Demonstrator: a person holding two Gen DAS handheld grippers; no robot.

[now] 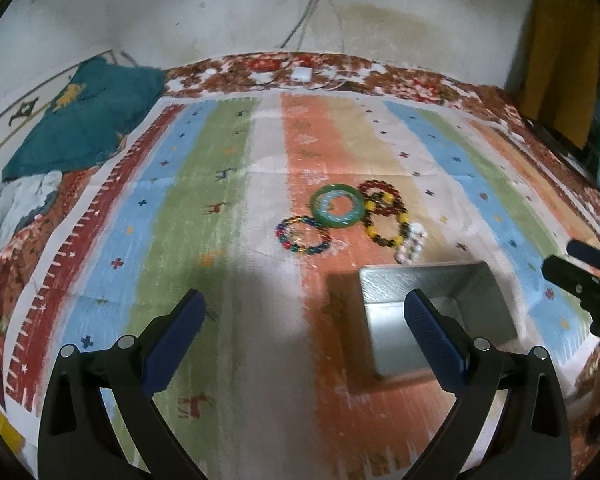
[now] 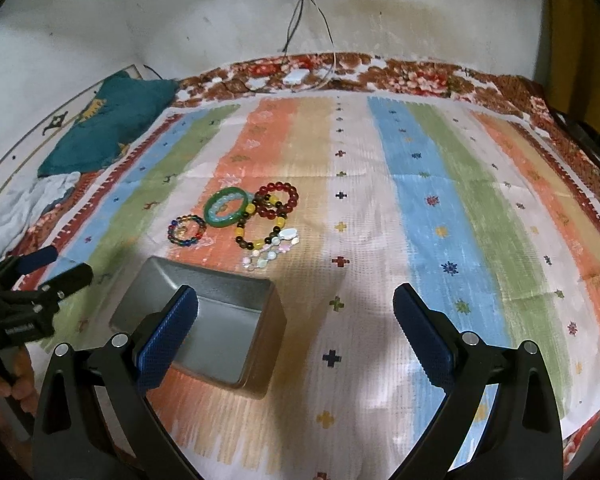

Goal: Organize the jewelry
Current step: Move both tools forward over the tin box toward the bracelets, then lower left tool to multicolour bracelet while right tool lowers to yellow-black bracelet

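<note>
Two wide-spread grippers hovering over a striped cloth, with bracelets lying just beyond a metal tin.

Both the left gripper (image 1: 302,312) and the right gripper (image 2: 296,306) are holding their ribbed blue pads far apart, gripping nothing. Taking the rectangular metal tin (image 2: 220,320) as landmark, with its dull grey walls and rounded corners: beyond its far-left corner a small multicoloured bead bracelet (image 2: 187,230) is lying flat; next a smooth green bangle (image 2: 226,208) is resting beyond the tin's far edge, overlapping a yellow-and-dark bead bracelet (image 2: 260,222), which is crossing a dark red bead bracelet (image 2: 280,199); a pale, glossy stone bracelet (image 2: 274,248) is lying nearest the tin's far-right corner. The woven striped cloth (image 2: 440,220) is stretching open and bare to the right of the tin.
</note>
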